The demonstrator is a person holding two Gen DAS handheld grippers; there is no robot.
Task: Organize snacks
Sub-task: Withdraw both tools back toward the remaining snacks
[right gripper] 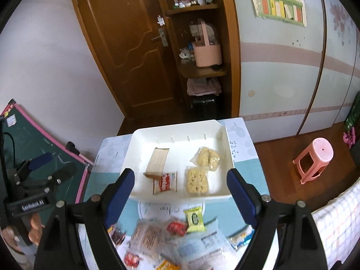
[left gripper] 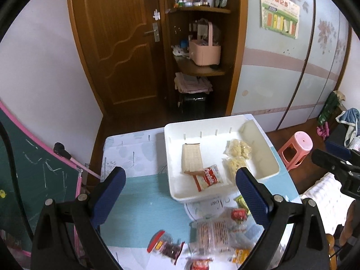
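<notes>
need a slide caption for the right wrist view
Open right tongs hover above a snack pile, facing a white tray holding four packets.

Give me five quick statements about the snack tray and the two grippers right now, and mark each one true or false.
1. The white tray already holds snacks. True: a red cookie packet, a tan wafer pack and two clear bags of pale puffed snacks lie in it.
2. The left gripper is clamped on a packet. False: its jaws are wide apart and hold nothing.
3. The right gripper is open and empty. True.
4. All the snacks are in the tray. False: a loose pile stays on the table in front of it, including a yellow-green packet.
5. The pink stool stands on the table. False: it stands on the wooden floor to the right.
</notes>
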